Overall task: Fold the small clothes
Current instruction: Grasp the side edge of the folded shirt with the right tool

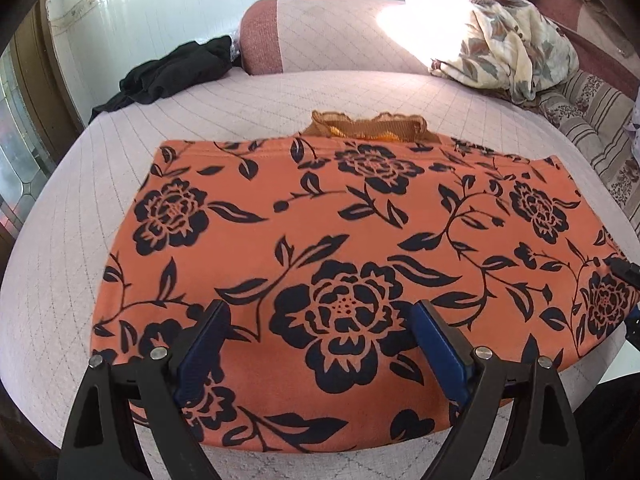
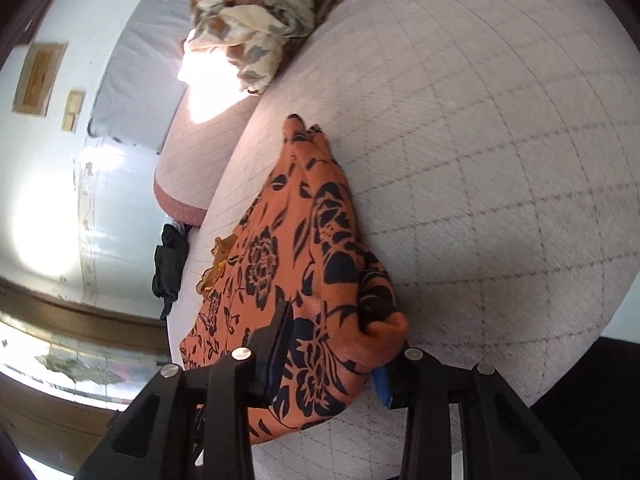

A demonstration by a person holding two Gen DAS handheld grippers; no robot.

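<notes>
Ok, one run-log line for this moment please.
task: fold small clothes | orange floral garment: on bed | left gripper: open above it | right gripper: fingers around bunched garment edge

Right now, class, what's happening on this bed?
A person with tongs in each hand is folding an orange flowered garment spread on a quilted bed. The right tongs grip a bunched edge of the garment at its side, cloth between the fingers. The left tongs hang open over the near edge, gripping nothing. A black garment and a crumpled flowered cloth lie at the far side of the bed.
</notes>
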